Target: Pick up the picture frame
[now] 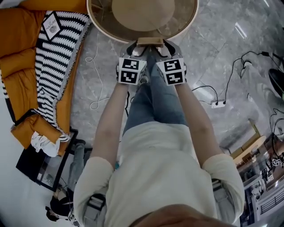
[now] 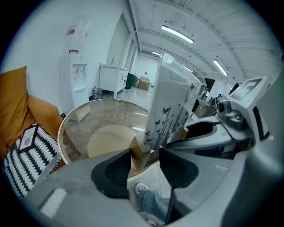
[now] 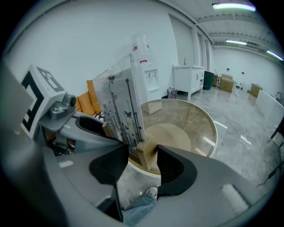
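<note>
The picture frame is a clear panel point(image 2: 171, 104) printed with dark stems and butterflies, standing upright in a light wooden base point(image 1: 150, 42). It hangs in the air at the near rim of the round glass table point(image 1: 186, 24). My left gripper point(image 2: 145, 160) is shut on one end of the wooden base point(image 2: 137, 153). My right gripper point(image 3: 143, 165) is shut on the other end of the base point(image 3: 148, 155), with the panel point(image 3: 122, 104) rising just beyond its jaws. In the head view the left gripper point(image 1: 140, 51) and right gripper point(image 1: 165, 49) sit side by side.
The glass table has a beige round foot point(image 1: 142, 13) under it. An orange sofa point(image 1: 20, 57) with a black-and-white striped throw point(image 1: 55, 57) stands left. A white cable point(image 1: 95, 88) and a power strip point(image 1: 218, 104) lie on the grey floor. The person's legs point(image 1: 153, 102) are directly below.
</note>
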